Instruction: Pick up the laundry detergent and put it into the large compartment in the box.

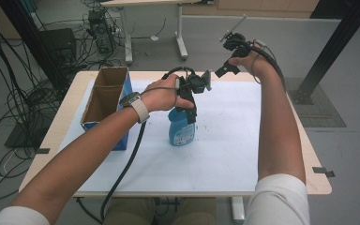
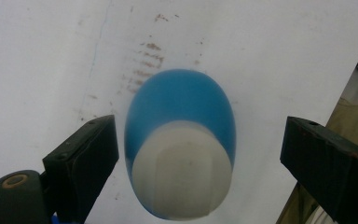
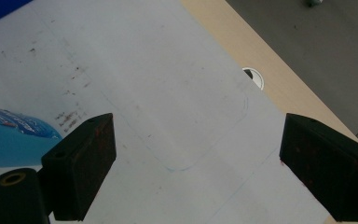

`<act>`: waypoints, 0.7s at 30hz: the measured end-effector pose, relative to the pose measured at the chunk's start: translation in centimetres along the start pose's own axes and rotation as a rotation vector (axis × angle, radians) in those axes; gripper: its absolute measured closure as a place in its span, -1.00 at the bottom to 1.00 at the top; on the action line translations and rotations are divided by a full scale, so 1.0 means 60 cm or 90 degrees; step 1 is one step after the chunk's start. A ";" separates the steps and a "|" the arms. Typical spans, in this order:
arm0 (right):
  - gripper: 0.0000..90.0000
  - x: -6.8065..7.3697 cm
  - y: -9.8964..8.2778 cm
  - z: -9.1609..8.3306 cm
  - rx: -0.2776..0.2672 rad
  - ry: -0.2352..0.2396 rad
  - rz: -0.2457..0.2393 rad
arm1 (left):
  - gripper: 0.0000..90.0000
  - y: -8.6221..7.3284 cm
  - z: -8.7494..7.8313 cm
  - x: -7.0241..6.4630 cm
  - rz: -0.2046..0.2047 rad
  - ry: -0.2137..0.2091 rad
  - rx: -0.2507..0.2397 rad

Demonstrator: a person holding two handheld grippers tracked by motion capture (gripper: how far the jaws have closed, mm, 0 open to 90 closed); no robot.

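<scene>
A blue bottle with a white cap stands upright near the middle of the white sheet. My left gripper points straight down over it. In the left gripper view its jaws stand open on either side of the white cap and blue shoulders, with a gap on each side. My right gripper is held up above the table's far edge. It is open with nothing between its jaws, and the bottle's label shows at the left of its view.
An open cardboard box with blue sides stands at the table's left, close to my left forearm. A cable hole sits in the bare wooden strip beyond the sheet. Cables and equipment lie on the floor at left.
</scene>
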State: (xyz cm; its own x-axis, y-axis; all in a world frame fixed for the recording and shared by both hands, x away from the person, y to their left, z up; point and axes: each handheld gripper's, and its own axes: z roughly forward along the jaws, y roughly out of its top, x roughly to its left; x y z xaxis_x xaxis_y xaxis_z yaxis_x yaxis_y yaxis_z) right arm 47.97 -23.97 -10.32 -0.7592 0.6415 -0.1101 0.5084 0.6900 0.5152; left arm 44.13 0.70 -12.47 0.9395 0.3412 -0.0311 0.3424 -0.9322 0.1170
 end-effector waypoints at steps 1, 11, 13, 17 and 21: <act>-0.76 0.000 0.000 0.001 0.000 0.000 0.000 | -0.74 0.001 0.002 0.001 0.001 0.000 0.001; -0.76 0.000 0.002 0.002 -0.002 0.002 -0.002 | -0.73 0.005 0.016 -0.002 -0.002 0.017 0.013; -0.76 0.000 0.001 0.002 -0.002 0.003 -0.002 | -0.73 0.004 0.019 -0.008 -0.002 0.033 0.011; -0.76 0.000 0.001 0.002 -0.003 0.002 0.000 | -0.73 0.006 0.022 -0.007 -0.002 0.027 0.013; -0.76 0.000 0.000 0.001 -0.001 0.002 0.000 | -0.72 0.007 0.026 -0.015 0.003 0.046 0.013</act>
State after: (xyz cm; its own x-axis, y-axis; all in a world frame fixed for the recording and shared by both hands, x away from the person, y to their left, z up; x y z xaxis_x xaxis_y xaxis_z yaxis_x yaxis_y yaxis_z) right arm 48.02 -23.94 -10.36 -0.7600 0.6410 -0.1072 0.5081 0.6889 0.5169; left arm 43.47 -0.20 -13.93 0.9382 0.3435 0.0416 0.3384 -0.9360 0.0969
